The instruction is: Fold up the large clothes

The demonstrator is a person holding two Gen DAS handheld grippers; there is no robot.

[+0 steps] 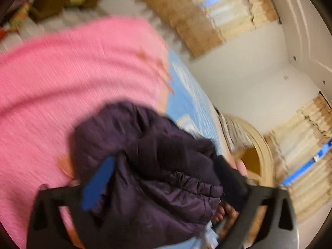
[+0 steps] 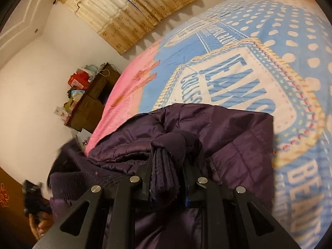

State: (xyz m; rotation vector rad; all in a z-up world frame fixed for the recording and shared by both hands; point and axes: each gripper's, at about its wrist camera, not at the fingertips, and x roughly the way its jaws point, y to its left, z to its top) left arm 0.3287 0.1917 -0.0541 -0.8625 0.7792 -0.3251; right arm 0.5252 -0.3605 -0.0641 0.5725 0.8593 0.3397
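A dark purple quilted jacket (image 2: 228, 137) lies bunched near the edge of a bed covered by a blue and pink printed blanket (image 2: 259, 41). My right gripper (image 2: 167, 170) is shut on the jacket's ribbed knit cuff (image 2: 164, 174), which hangs between the two black fingers. In the blurred left wrist view, my left gripper (image 1: 164, 178) stands wide open. A mound of the jacket (image 1: 157, 155) sits between its blue-padded finger (image 1: 97, 184) and the other finger, with no pad pressing on it. The left gripper (image 2: 31, 195) also shows as a dark blur at the lower left of the right wrist view.
The pink side of the blanket (image 1: 62, 72) fills the left of the left wrist view. A brown cabinet (image 2: 91, 101) piled with clutter stands by the white wall. Tan curtains (image 2: 128, 10) hang behind the bed. A round tan wooden piece (image 1: 263, 155) stands beside the bed.
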